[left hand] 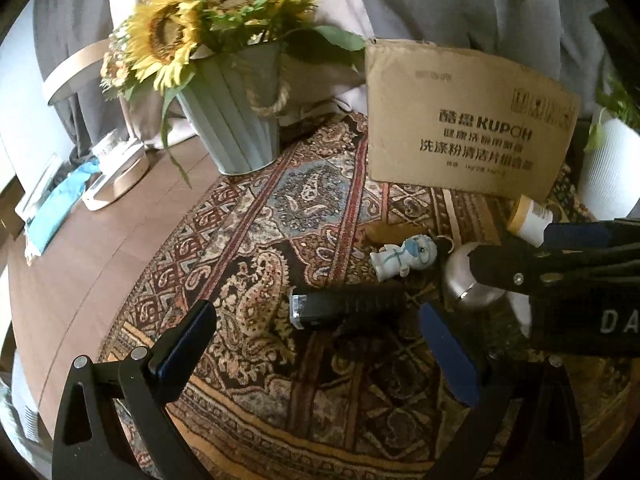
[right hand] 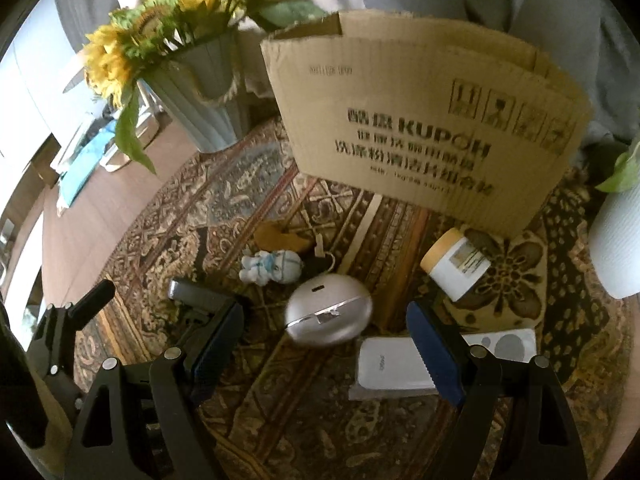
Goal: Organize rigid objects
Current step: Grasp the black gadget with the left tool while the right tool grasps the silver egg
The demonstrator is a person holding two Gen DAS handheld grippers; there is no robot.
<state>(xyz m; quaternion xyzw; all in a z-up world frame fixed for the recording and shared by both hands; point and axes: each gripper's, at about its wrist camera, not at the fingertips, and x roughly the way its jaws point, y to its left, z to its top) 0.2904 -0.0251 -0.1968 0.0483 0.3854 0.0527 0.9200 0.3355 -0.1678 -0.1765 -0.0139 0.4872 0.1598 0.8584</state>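
Note:
My left gripper (left hand: pixel 320 344) is open and empty, just in front of a black device with a clear end (left hand: pixel 344 308) lying on the patterned cloth (left hand: pixel 256 240). My right gripper (right hand: pixel 326 336) is open and empty around a silver oval case (right hand: pixel 329 310); it also shows in the left wrist view (left hand: pixel 472 284). A small white and blue figurine (left hand: pixel 404 258) (right hand: pixel 272 266) lies behind them. A white jar with a tan lid (right hand: pixel 456 264) (left hand: pixel 530 216) lies on its side to the right. A white flat box (right hand: pixel 390 368) lies by my right finger. An open cardboard box (left hand: pixel 464 120) (right hand: pixel 424 120) stands behind.
A ribbed pot of sunflowers (left hand: pixel 236 120) (right hand: pixel 200 92) stands at the back left. A white ribbed planter (right hand: pixel 616 240) stands at the right. A wooden table (left hand: pixel 80 272) edge lies to the left, with a blue cloth (left hand: pixel 60 204) and white items. A yellow-brown object (right hand: pixel 280 236) lies behind the figurine.

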